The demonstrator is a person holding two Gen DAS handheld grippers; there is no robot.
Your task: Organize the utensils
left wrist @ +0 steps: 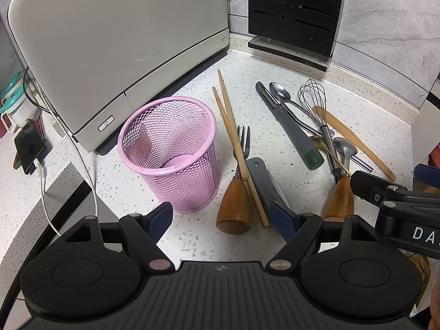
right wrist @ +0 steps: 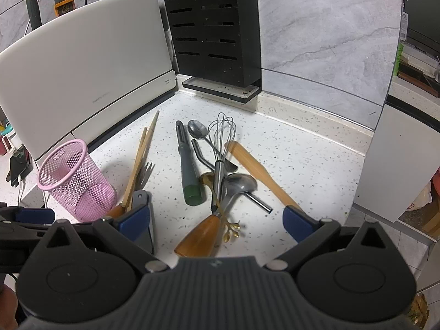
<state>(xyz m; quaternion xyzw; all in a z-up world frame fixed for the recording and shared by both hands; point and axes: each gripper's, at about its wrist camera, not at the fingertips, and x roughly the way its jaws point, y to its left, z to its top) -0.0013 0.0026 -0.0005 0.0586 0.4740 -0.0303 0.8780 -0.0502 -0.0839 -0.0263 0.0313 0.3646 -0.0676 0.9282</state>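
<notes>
Our left gripper [left wrist: 221,217] and right gripper [right wrist: 217,217], fingers spread and holding nothing, above utensils strewn beside the pink basket [left wrist: 167,148] on the bench [left wrist: 275,63]

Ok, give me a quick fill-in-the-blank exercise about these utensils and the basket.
1. The mesh basket is coloured ____.
2. The chopsticks lie across a ____.
3. The peeler has a ____ end cap.
4. Both the left gripper and the right gripper are ____.

Answers: pink; fork; green; open
</notes>
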